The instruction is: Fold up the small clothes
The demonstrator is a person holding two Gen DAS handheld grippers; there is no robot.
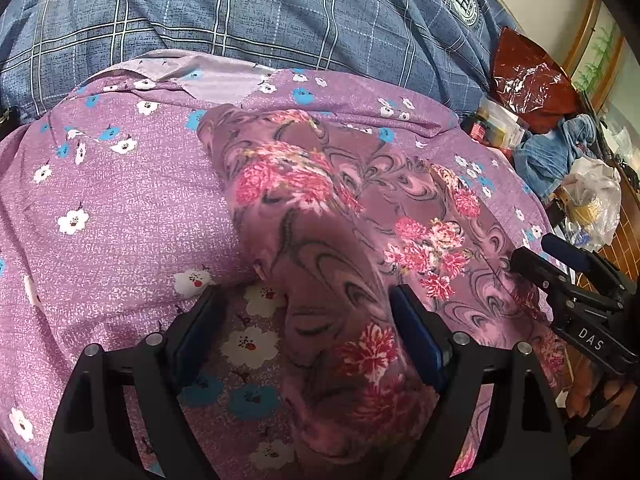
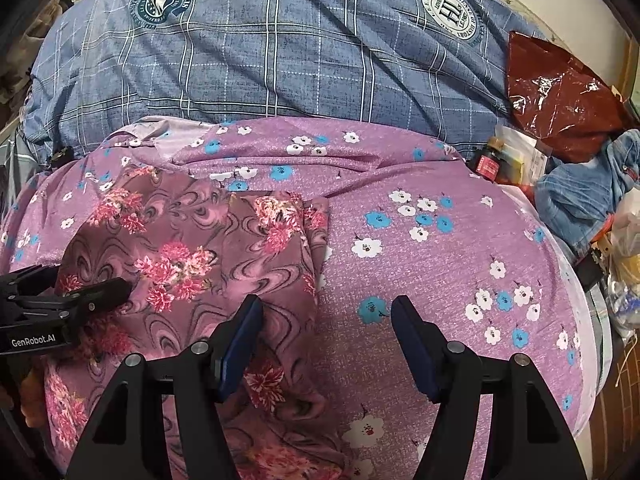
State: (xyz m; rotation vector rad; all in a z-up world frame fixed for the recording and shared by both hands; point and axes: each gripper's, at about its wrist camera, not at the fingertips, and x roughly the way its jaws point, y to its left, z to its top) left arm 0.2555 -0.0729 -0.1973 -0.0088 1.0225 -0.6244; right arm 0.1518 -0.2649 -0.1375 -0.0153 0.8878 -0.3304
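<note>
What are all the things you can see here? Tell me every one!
Flowery garment: one, mauve with pink-red flowers, lying rumpled on the purple sheet.
Purple sheet: one, purple with white and blue flowers, spread under the garment.
Blue checked cover: one, blue with white lines and round badges, behind the sheet.
Red plastic bag: one, dark red, far right.
Denim cloth: one, blue, bunched at the right edge.
Small bottle: one, dark with a red label, beside the sheet.
Left gripper: one, black, open over the garment.
Right gripper: one, black, open at the garment's right edge.
</note>
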